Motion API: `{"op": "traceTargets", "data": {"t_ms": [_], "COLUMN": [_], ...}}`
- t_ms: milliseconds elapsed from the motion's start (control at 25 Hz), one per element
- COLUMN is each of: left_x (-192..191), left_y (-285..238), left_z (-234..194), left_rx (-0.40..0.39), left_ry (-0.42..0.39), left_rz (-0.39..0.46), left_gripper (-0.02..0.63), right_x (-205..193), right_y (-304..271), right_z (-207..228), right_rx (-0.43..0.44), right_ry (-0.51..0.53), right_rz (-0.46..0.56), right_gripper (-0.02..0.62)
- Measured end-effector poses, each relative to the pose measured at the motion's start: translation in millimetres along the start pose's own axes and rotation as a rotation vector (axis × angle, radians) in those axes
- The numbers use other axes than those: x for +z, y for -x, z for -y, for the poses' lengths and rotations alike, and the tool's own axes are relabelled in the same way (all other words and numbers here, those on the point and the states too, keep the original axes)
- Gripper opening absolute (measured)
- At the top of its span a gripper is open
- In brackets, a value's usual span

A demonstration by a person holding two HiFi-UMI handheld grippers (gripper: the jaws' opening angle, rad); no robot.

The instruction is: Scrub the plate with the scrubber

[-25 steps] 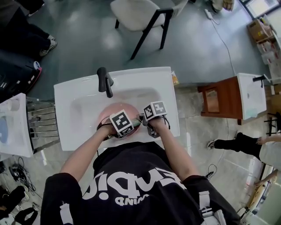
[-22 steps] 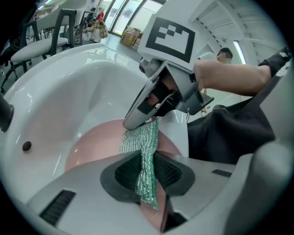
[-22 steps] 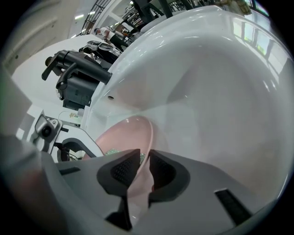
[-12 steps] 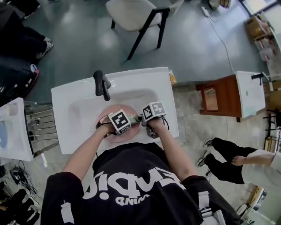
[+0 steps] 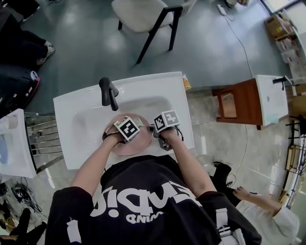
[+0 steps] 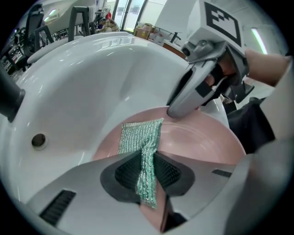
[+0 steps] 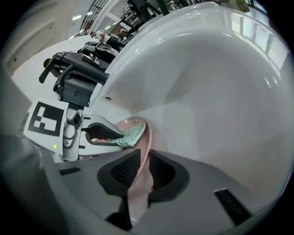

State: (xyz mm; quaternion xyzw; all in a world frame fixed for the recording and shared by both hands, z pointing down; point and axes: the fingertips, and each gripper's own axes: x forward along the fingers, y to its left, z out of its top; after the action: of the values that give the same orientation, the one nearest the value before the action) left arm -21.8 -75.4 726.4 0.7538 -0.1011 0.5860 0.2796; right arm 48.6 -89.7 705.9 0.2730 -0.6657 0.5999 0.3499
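Observation:
A pink plate [image 5: 137, 144] lies tilted in the white sink basin [image 5: 86, 119]. My left gripper [image 6: 147, 174] is shut on a green mesh scrubber [image 6: 140, 135], whose free end lies flat on the plate's [image 6: 197, 142] face. My right gripper [image 7: 143, 172] is shut on the plate's rim [image 7: 145, 146] at its right side, and its jaws have just been closing on that rim. In the right gripper view the left gripper [image 7: 108, 135] presses the scrubber [image 7: 132, 134] onto the plate's far part. The head view shows both marker cubes over the basin, left [image 5: 126, 128] and right [image 5: 167, 119].
A black faucet [image 5: 109, 93] stands at the basin's back, close to the left gripper. The drain [image 6: 38, 140] is left of the plate. A metal rack [image 5: 43, 139] stands left of the sink, a chair [image 5: 143, 14] behind it, and a wooden stand [image 5: 236, 107] to the right.
My left gripper has moved down and across the plate toward the faucet side, carrying the scrubber. The right gripper has stayed on the rim.

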Motion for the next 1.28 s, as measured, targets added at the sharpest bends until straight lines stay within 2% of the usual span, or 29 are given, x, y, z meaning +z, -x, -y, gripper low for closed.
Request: {"op": "traceTargets", "data": {"t_ms": [160,240,480,680,840,1040,1280], "left_x": [-21,-36,-58,-75,-82,-82,-70], "left_y": [0,3,13,35,46,59,76], "left_z": [-18,-23,-12,16,31,46,70], "left_rx": [0.064,0.072,-0.015,-0.127,-0.197,-0.279,-0.375], "left_ry": [-0.055,-0.064,-0.020,-0.041,-0.024,0.025,0.029], "left_rz": [-0.131,-0.195,-0.283,-0.366,-0.359,-0.305,-0.233], "left_gripper": [0.089,0.089,0.089,0.089,0.091,0.090,0.091], "right_x": [0,-1,-6,-12,-15,-17,-16], "right_y": [-1,-1,-5,-7,-9,-10,-9], "right_z": [0,-2,-10,-14,-16,-17,-15], "right_rx": [0.001,0.011,0.026,0.010,-0.001,-0.011,-0.023], "right_ry": [0.008,0.009,0.042,0.088,0.123,0.144,0.148], "right_rz": [0.001,0.000,-0.029,-0.058,-0.083,-0.095,-0.079], "right_gripper": [0.072,0.075,0.080,0.072,0.067,0.063,0.061]}}
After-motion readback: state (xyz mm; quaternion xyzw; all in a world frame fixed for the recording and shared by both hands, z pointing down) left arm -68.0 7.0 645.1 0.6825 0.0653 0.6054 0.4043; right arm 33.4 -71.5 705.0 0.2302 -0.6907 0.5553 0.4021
